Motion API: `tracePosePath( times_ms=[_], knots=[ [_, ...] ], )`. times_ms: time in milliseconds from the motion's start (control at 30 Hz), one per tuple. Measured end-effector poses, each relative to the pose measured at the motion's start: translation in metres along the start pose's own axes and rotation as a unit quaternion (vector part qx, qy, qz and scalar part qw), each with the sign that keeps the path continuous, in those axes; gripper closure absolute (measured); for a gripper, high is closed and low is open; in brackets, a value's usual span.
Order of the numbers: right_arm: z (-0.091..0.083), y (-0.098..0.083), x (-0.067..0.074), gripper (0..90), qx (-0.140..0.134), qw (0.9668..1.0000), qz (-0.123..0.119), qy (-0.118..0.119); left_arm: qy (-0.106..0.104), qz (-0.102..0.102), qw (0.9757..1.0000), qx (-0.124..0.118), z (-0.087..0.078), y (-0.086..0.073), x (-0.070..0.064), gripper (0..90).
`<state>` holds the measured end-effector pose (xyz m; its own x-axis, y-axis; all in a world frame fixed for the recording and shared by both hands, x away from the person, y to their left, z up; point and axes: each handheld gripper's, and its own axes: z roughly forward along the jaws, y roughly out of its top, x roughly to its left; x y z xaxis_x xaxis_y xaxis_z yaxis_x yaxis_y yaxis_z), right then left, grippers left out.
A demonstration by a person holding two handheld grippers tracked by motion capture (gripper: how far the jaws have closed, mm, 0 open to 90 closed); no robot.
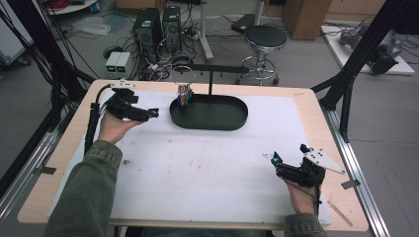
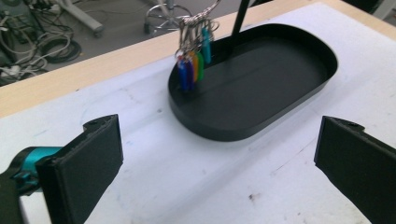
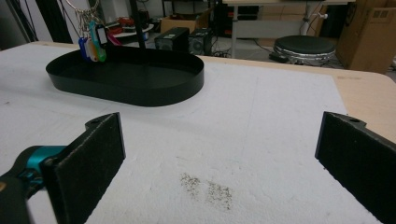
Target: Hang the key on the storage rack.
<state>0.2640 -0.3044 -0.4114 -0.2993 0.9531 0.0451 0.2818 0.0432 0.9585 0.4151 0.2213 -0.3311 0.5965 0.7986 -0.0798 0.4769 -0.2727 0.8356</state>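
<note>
- High view: one black oval tray (image 1: 232, 123) sits on the white mat at the far middle of the bench (image 1: 64, 148), its long axis running left to right. One bunch of coloured key tags (image 1: 185, 96) hangs on a ring (image 1: 183, 75) from a stand (image 1: 211, 79) over the tray's left end. The left gripper (image 1: 148, 113) hovers just left of the tray, its jaws pointing right toward the tags; the right gripper (image 1: 279, 163) rests near the bench's front right corner, well apart from the tray. The left one is clearly the nearer of the two.
- Left gripper view: the jaws are spread wide with nothing between them. The tray (image 2: 289, 112) lies ahead and a little right, and the key tags (image 2: 194, 63) hang ahead near the centre line, above the tray's near-left rim. I count about four tags, blue, orange, green and teal, though they overlap, so the count is uncertain. Judging by this, a straight push forward and up would bring the jaws to the tags.
- Right gripper view: these jaws are also spread wide and empty, over bare mat with a dark smudge (image 3: 208, 189). The tray (image 3: 140, 88) lies ahead to the left, with the tags (image 3: 93, 44) at its far-left end, well away.
</note>
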Motion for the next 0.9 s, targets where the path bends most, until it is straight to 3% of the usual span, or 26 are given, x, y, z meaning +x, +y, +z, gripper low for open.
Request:
tracePosePath(
  times_ms=[200,667,900],
  knots=[
    [0.000,0.000,0.001,0.5,0.000,1.0000,-0.001,0.001,0.010,-0.016,0.9998,-0.006,-0.015,-0.019,0.008,1.6],
    [0.001,0.000,0.002,0.5,0.000,1.0000,-0.002,0.001,0.028,-0.033,0.9989,-0.021,-0.043,-0.047,0.015,1.6],
    [0.001,0.001,0.002,0.5,0.000,1.0000,-0.002,0.000,0.034,-0.043,0.9983,-0.019,-0.050,-0.062,0.018,1.6]
  ],
)
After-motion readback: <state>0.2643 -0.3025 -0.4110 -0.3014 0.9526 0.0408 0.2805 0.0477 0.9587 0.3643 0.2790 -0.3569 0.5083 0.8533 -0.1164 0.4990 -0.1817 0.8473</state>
